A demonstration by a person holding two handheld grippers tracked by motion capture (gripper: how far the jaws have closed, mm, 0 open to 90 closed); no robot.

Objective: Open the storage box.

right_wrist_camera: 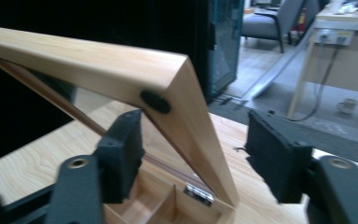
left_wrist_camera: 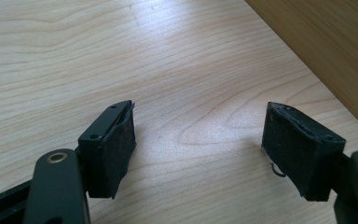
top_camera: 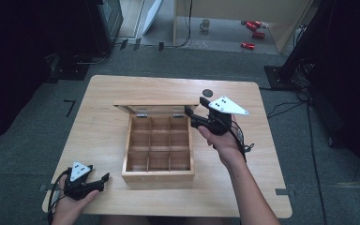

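At the middle of the surface [top_camera: 103,93] stands the wooden box [top_camera: 158,174], its compartments bare, its lid [right_wrist_camera: 121,70] raised on the rear hinges. The right gripper [right_wrist_camera: 193,154] straddles the lid's side rail, jaws apart, not clamping. Judging by this, the lid wants a slow, steady swing. The left gripper [left_wrist_camera: 198,140] rests apart near the box. No writing is legible.

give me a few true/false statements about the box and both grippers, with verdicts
1. The light wooden divided box has its lid raised. True.
2. Its compartments hold tea bags. False: those in view are empty.
3. The right gripper has open jaws on either side of the lid's corner. True.
4. The left gripper is clamped on the box's front wall. False: its jaws are open over the pale wooden table, beside the box.
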